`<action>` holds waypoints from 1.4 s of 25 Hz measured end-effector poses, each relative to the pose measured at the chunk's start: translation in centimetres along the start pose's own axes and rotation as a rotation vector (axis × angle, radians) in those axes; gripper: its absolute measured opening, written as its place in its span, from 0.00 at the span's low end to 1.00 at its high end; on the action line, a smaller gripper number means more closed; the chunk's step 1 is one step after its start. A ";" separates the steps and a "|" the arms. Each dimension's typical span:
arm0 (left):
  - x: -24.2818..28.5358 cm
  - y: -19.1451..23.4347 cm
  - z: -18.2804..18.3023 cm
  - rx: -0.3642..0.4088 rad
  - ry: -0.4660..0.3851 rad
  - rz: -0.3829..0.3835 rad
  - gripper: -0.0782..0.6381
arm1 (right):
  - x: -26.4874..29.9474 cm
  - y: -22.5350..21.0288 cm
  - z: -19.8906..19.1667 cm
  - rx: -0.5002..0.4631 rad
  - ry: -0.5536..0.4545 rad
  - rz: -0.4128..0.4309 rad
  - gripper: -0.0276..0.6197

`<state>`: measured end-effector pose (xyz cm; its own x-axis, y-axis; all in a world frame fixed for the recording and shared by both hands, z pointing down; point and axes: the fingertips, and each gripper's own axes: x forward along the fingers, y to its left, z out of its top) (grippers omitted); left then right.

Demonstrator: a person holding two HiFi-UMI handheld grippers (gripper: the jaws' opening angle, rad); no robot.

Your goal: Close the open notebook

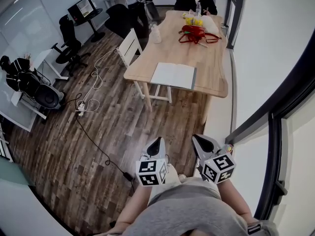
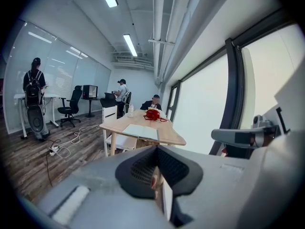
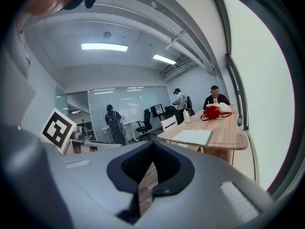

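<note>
Pale wood is the landmark here: the long table (image 1: 216, 68) stands well ahead across the floor, and nothing has reached it yet. At the table's left edge sits a white chair (image 1: 130, 45). On the table's near end lies the open notebook (image 1: 173, 75), flat, pages up, its right edge close to the table's near corner. Further back along the table there's a red bag (image 1: 194, 33), well apart from the notebook. Down at the bottom of the head view, far short of the table, the left gripper (image 1: 156, 144) has its jaws pressed together on nothing, and just to its right the right gripper (image 1: 198, 140) is clenched and empty too. The job now, I'd say, is the approach. Walk up to the table's near end and square up to the notebook. Part one pair of jaws before arriving, then get under one outer cover edge and fold it over the spine.
</note>
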<state>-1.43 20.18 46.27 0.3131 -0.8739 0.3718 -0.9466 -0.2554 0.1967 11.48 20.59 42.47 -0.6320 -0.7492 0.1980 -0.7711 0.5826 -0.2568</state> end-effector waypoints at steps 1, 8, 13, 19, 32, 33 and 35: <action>0.1 0.0 0.0 0.006 0.000 0.002 0.12 | 0.0 -0.1 -0.1 0.004 0.002 0.000 0.05; 1.6 0.3 0.0 -0.004 0.005 -0.009 0.12 | 0.8 -1.1 0.2 0.043 -0.002 -0.008 0.05; 4.3 0.8 1.1 -0.005 0.008 -0.031 0.12 | 2.1 -3.1 0.4 0.053 0.010 -0.035 0.05; 8.1 2.5 2.7 -0.011 0.017 -0.044 0.12 | 5.4 -5.9 1.2 0.059 0.020 -0.064 0.05; 17.9 8.5 7.4 -0.013 0.038 -0.070 0.12 | 15.5 -11.2 4.3 0.067 0.043 -0.121 0.05; 18.6 8.9 7.9 -0.010 0.040 -0.073 0.12 | 16.3 -11.6 4.7 0.070 0.044 -0.125 0.05; 20.1 9.7 8.8 -0.006 0.041 -0.082 0.12 | 17.9 -12.3 5.4 0.076 0.044 -0.133 0.05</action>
<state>-5.00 -3.54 47.65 0.3922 -0.8324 0.3915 -0.9174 -0.3226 0.2332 10.10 -1.71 44.10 -0.5288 -0.8027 0.2759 -0.8413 0.4525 -0.2958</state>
